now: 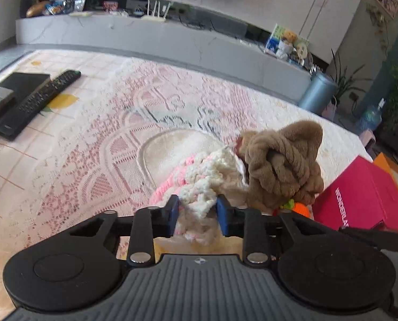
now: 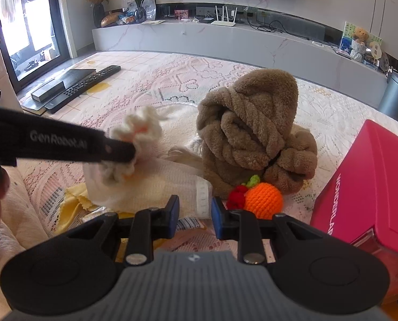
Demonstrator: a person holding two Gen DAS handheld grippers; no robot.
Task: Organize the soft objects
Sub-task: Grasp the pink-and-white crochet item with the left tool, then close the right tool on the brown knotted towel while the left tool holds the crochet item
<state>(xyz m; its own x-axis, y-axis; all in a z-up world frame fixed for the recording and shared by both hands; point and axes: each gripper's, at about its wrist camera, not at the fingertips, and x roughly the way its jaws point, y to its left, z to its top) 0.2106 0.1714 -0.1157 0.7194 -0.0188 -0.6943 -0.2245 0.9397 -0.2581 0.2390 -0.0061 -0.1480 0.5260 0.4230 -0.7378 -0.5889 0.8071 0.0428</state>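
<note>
On the lace-covered table (image 2: 150,80), far left, lie two black remote controls (image 2: 82,88) side by side beside one dark flat box (image 2: 65,79). Next comes the left gripper (image 1: 197,210), its pads clenched on one white-and-pink crocheted piece (image 1: 199,179), which sits atop one folded white cloth (image 2: 156,187). At centre the right gripper (image 2: 194,215) is clenched on that cloth's lace-edged border (image 2: 203,195), the strip pinched between its blue fingers (image 2: 174,212). Behind stands one twisted brown plush towel (image 2: 252,128), blocking the view of the table beyond. Touching its base are one orange crocheted fruit (image 2: 263,200) and one red crocheted piece (image 2: 237,196). At far right, one pink box (image 2: 370,184) hems in the work area.
</note>
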